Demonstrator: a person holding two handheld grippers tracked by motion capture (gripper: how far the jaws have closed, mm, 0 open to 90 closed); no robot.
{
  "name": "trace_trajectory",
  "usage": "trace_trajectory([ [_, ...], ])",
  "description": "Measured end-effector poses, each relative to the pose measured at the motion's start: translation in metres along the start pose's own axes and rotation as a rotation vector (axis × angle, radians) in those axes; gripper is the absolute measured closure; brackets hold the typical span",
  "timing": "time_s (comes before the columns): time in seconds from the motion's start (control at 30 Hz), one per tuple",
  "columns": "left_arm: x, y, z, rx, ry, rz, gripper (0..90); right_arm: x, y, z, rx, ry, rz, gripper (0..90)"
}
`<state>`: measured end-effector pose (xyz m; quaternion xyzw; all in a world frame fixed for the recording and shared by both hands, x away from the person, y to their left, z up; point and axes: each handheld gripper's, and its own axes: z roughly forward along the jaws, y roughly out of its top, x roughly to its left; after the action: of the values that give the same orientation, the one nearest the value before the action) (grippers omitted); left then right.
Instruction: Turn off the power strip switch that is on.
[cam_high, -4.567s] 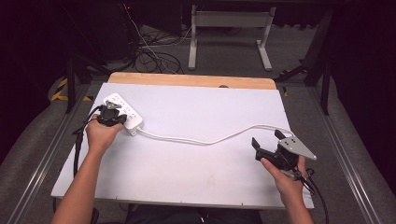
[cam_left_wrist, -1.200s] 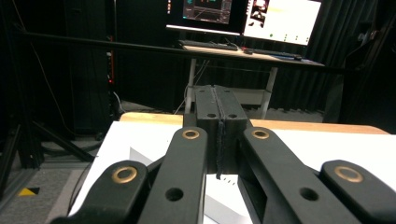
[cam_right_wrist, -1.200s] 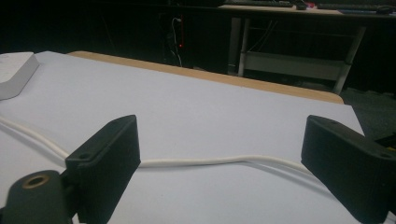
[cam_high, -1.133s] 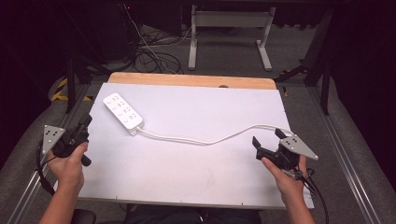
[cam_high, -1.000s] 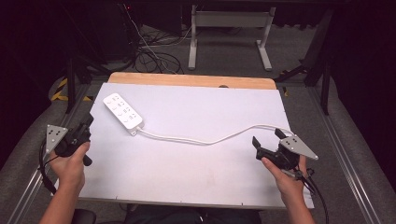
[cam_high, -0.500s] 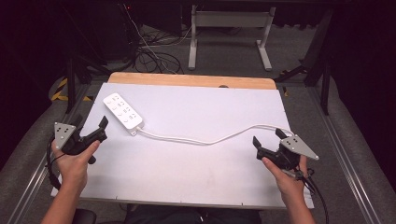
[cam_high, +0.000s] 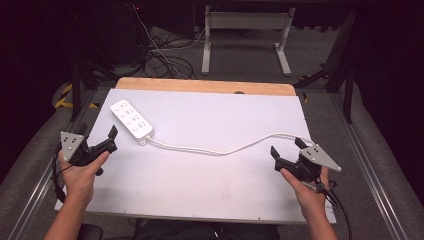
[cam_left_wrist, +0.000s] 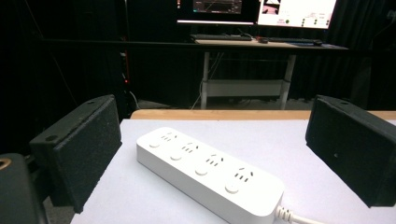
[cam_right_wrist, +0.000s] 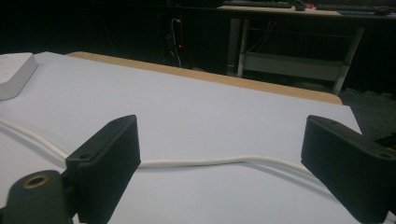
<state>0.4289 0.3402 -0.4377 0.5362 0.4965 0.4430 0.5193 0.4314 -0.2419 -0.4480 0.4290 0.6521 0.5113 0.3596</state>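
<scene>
A white power strip lies at the far left of the white table. Its white cable snakes right to the table's right edge. My left gripper hangs at the table's left edge, short of the strip. Its jaws have just been opening and stand open with nothing between them. In the left gripper view the power strip lies a little ahead of the left gripper. My right gripper is open at the right. In the right gripper view the cable runs across just beyond the right gripper.
A bare wooden strip runs along the table's far edge. Beyond it the dark floor holds tangled cables and a grey desk frame. Metal rails flank the table on both sides.
My left gripper left the power strip for the table's left edge. In the last second its jaws opened and it shifted slightly toward the table. The right gripper stayed put.
</scene>
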Motion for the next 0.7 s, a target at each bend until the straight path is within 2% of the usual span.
trace_trajectory([
  [0.7,0.0003,-0.0016,0.0003,0.013,-0.004,0.022,5.5,0.0016,0.0005,0.0000,0.004,-0.004,-0.008,11.9],
])
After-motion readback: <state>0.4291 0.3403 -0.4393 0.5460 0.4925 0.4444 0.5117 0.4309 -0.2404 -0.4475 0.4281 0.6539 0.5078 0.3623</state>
